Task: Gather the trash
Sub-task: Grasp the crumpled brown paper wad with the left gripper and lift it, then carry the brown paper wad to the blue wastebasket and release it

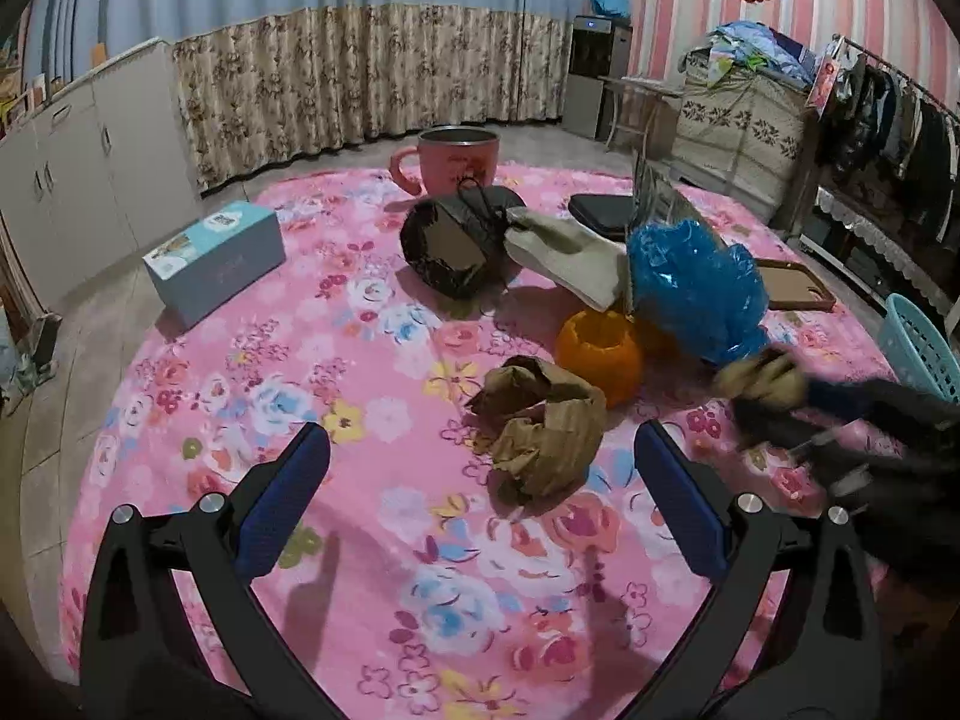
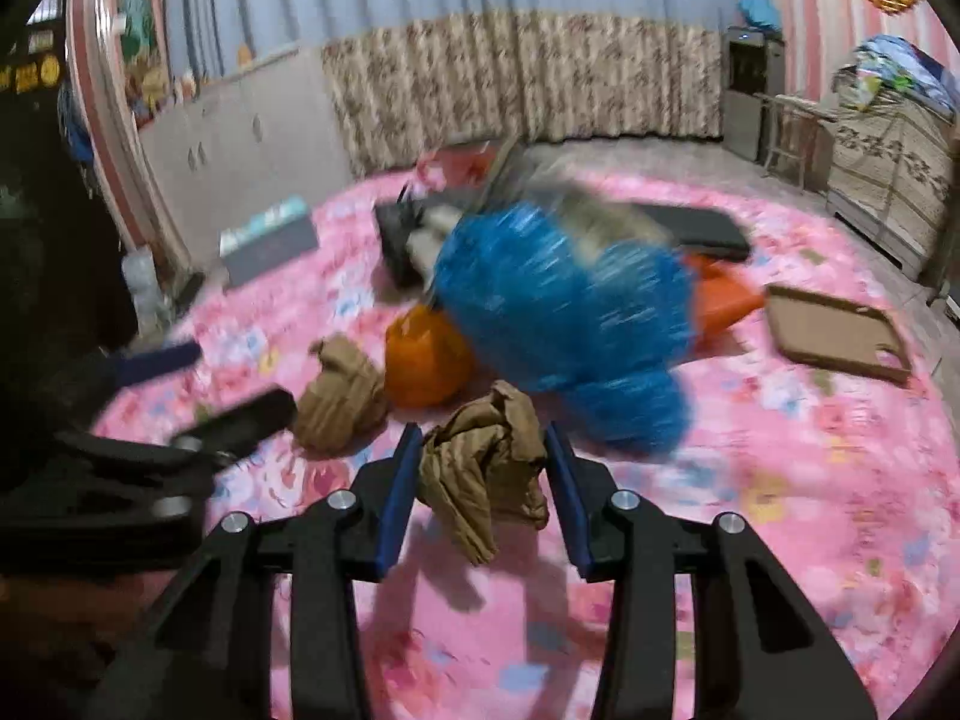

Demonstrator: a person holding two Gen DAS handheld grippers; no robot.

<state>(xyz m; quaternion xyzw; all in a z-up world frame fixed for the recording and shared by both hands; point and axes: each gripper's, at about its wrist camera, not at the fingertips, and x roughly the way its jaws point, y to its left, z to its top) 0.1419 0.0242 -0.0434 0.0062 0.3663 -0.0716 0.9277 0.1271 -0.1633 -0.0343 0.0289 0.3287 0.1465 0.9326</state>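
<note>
Right gripper (image 2: 480, 456): nearest the lens in the right wrist view; its blue pads sit narrow on either side of a crumpled brown paper wad (image 2: 480, 474), and seem to press on it.
Held wad: lifted off the pink flowered cloth (image 2: 780, 480), towards the cloth's right side; from the left wrist view it is a blurred tan lump (image 1: 762, 381) at the tip of the right gripper (image 1: 774, 396).
Left gripper (image 1: 480, 462): jaws wide, nothing between them, poised over the near half of the cloth.
Second brown paper wad (image 1: 540, 426): lies loose on the cloth just ahead of the open left jaws, near the middle.
Orange peel cup (image 1: 597, 354): just behind that wad, touching or nearly so.
Blue plastic bag (image 1: 696, 294): bunched up behind and right of the orange, looming close past the right gripper, badly blurred there.
Beige folded bag (image 1: 570, 258): propped between the blue bag and a black bag (image 1: 456, 240), mid-cloth.
Pink mug (image 1: 456, 162): at the far edge.
Light blue box (image 1: 216, 252): at the left edge.
Brown tray (image 1: 792, 285) and black case (image 1: 600, 213): towards the far right edge.
Teal basket (image 1: 918, 348): just off the right edge.
</note>
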